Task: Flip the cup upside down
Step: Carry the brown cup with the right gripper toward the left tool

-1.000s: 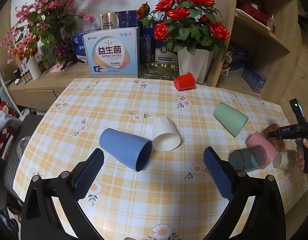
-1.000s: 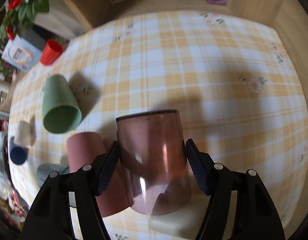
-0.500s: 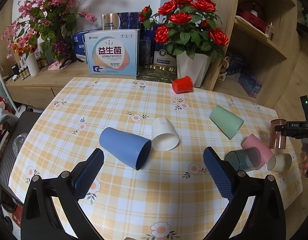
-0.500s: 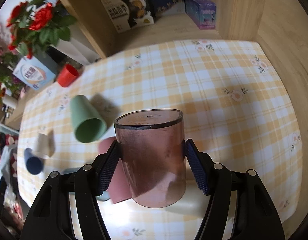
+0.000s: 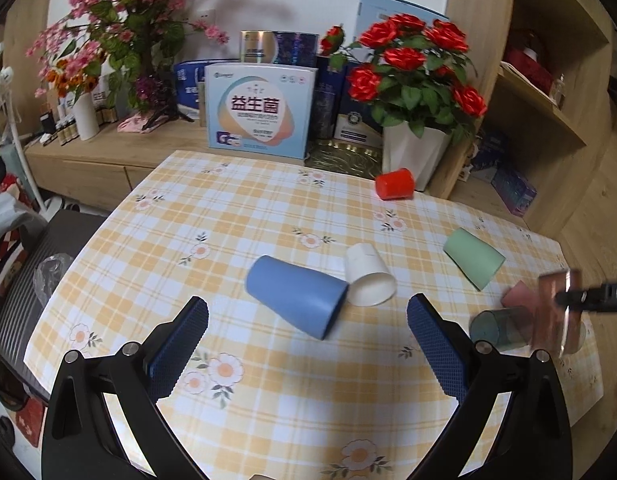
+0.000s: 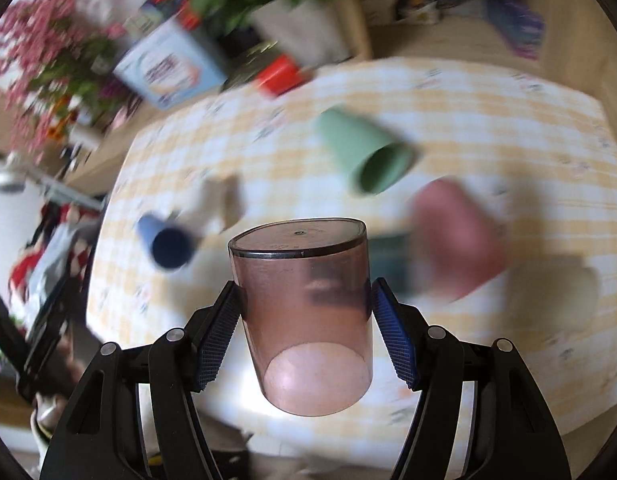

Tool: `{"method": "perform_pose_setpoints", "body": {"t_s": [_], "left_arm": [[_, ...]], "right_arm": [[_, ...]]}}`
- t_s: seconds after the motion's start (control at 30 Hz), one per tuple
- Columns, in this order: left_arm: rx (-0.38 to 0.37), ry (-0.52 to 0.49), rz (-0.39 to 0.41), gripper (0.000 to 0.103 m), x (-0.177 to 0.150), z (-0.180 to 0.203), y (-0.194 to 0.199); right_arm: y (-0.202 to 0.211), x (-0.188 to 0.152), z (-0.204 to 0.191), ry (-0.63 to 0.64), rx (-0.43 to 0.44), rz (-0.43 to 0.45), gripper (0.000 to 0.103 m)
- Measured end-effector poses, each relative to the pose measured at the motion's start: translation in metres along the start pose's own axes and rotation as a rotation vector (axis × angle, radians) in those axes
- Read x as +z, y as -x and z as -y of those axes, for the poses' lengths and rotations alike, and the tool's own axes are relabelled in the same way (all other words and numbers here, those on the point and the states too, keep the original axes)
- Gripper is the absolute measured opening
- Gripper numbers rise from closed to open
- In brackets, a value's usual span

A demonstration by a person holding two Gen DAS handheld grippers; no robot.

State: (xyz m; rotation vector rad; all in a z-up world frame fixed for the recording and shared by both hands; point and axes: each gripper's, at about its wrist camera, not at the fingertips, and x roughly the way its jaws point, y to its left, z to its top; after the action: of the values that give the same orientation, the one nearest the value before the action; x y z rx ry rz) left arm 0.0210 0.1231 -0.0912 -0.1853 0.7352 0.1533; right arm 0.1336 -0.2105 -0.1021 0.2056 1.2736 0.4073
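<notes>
Closest to us, our right gripper clamps the translucent pink cup between its blue pads, one pressed on each side of the wall. The cup is lifted off the table, closed base pointing away from the camera and open mouth toward it. In the left wrist view that same cup appears as a blurred pinkish shape at the far right edge, with the right gripper's black body across it.

Our left gripper hangs above the checked tablecloth with its fingers spread wide and nothing between them.

Just beyond those fingers a blue cup lies on its side, mouth toward us, and a white cup lies beside it, touching or nearly touching its rim. To the right, a dark teal translucent cup lies on its side near the held cup, with a solid pink cup just behind it. A little farther back a green cup lies tipped over, well apart from the white one.

At the far edge of the table a red cup lies on its side in front of a white pot of red roses. Next to it on the wooden sideboard stands a printed box, and farther left a spray of pink blossoms.
</notes>
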Motion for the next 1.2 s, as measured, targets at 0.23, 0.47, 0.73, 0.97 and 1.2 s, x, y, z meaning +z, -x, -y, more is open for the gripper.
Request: {"method": "perform_pose_setpoints", "body": {"t_s": [0.23, 0.47, 0.73, 0.97, 1.2], "left_arm": [[0.011, 0.036, -0.010, 0.097, -0.009, -0.024, 0.004], [0.015, 0.061, -0.019, 0.097, -0.017, -0.039, 0.007], [0.011, 0.081, -0.050, 0.097, -0.023, -0.043, 0.000], [-0.011, 0.077, -0.060, 0.097, -0.023, -0.035, -0.001], [-0.046, 0.065, -0.066, 0.097, -0.023, -0.019, -0.001]], "right_arm": [[-0.078, -0.028, -0.059, 0.021, 0.044, -0.175, 0.064], [-0.126, -0.034, -0.071, -0.043, 0.034, -0.264, 0.064], [-0.142, -0.034, -0.071, -0.058, 0.011, -0.293, 0.065], [-0.125, -0.030, -0.075, -0.008, 0.039, -0.224, 0.065], [-0.070, -0.029, -0.070, 0.066, 0.085, -0.025, 0.087]]}}
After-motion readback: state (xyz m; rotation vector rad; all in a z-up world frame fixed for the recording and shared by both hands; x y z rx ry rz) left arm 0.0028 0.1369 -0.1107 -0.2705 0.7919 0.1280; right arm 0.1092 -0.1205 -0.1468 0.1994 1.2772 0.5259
